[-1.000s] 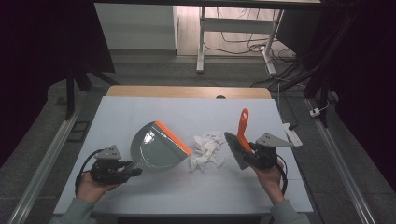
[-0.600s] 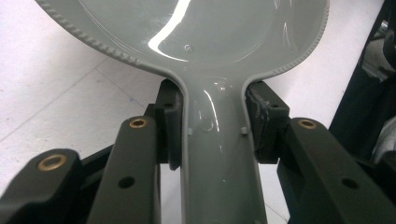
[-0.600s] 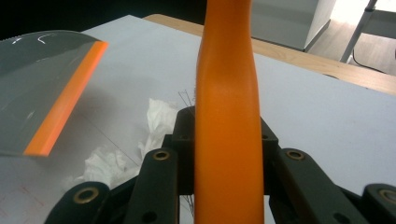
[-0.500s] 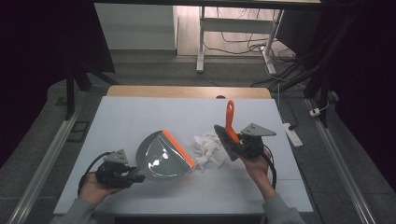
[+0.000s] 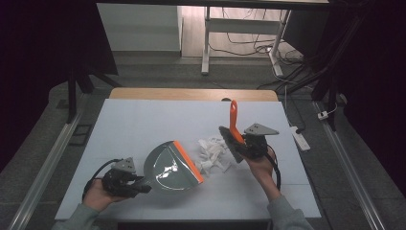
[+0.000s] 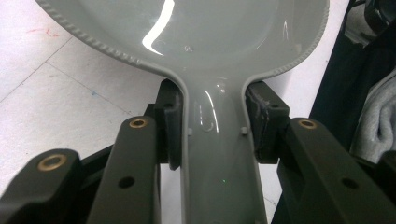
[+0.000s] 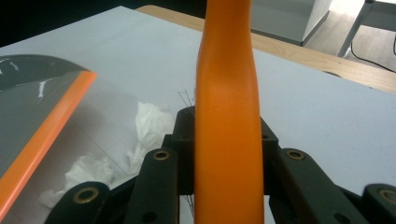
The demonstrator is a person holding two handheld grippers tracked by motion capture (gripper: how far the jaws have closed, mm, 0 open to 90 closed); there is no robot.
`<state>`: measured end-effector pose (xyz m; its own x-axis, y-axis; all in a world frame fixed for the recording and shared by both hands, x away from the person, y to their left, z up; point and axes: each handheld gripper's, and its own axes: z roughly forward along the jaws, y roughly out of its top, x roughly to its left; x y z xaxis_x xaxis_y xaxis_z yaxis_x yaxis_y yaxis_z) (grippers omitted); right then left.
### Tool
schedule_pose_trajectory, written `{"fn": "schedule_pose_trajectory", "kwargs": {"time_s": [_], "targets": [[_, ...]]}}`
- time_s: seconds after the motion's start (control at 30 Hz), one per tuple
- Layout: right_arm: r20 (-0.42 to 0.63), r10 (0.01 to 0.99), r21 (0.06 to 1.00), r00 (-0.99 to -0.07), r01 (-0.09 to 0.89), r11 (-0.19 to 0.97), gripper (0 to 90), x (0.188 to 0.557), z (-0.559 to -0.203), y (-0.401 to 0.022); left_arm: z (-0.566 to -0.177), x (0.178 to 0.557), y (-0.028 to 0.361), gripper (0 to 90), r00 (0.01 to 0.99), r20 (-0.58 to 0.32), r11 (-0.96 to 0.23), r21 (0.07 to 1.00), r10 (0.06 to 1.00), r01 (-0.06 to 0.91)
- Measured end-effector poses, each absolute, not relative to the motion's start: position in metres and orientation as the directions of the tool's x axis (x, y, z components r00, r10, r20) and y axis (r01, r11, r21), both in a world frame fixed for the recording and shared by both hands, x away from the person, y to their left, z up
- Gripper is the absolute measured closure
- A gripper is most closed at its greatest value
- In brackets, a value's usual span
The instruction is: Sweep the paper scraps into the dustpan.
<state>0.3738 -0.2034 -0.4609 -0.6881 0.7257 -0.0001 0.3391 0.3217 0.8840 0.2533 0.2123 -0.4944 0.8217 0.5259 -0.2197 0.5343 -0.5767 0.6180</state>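
A grey dustpan with an orange lip lies on the white table, its lip facing a heap of crumpled white tissue. My left gripper is shut on the dustpan's handle; in the left gripper view both pads squeeze the grey neck just below the pan. My right gripper is shut on a hand brush, whose orange handle points up and whose dark bristle head rests at the right edge of the tissue. The right gripper view shows the handle between the jaws, with tissue and the dustpan lip beyond.
The table's far edge is a wooden strip. On the floor to the right lies a white power strip among cables. Metal rails run along both sides of the table. Bare tabletop lies behind the tissue.
The right gripper has carried the brush leftward up to the tissue. The dustpan has tipped down flatter, its orange lip swinging toward the tissue. The left hand has hardly shifted.
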Motion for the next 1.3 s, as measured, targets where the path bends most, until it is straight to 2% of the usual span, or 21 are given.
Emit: {"fn": "schedule_pose_trajectory", "kwargs": {"time_s": [0.63, 0.97, 1.3], "targets": [[-0.011, 0.748, 0.854, -0.664, 0.383, 0.352, 70.6, 0.412, -0.462, -0.196, -0.502, 0.255, 0.21, 61.0, 0.837, -0.257, -0.616, 0.58, 0.483, 0.533], [-0.007, 0.802, 0.81, -0.597, 0.467, 0.354, 70.6, 0.435, -0.461, -0.204, -0.504, 0.255, 0.209, 60.9, 0.833, -0.266, -0.624, 0.563, 0.485, 0.543], [-0.01, 0.8, 0.778, -0.6, 0.498, 0.382, 70.7, 0.46, -0.468, -0.192, -0.511, 0.258, 0.208, 61.0, 0.824, -0.28, -0.629, 0.54, 0.492, 0.559]]}}
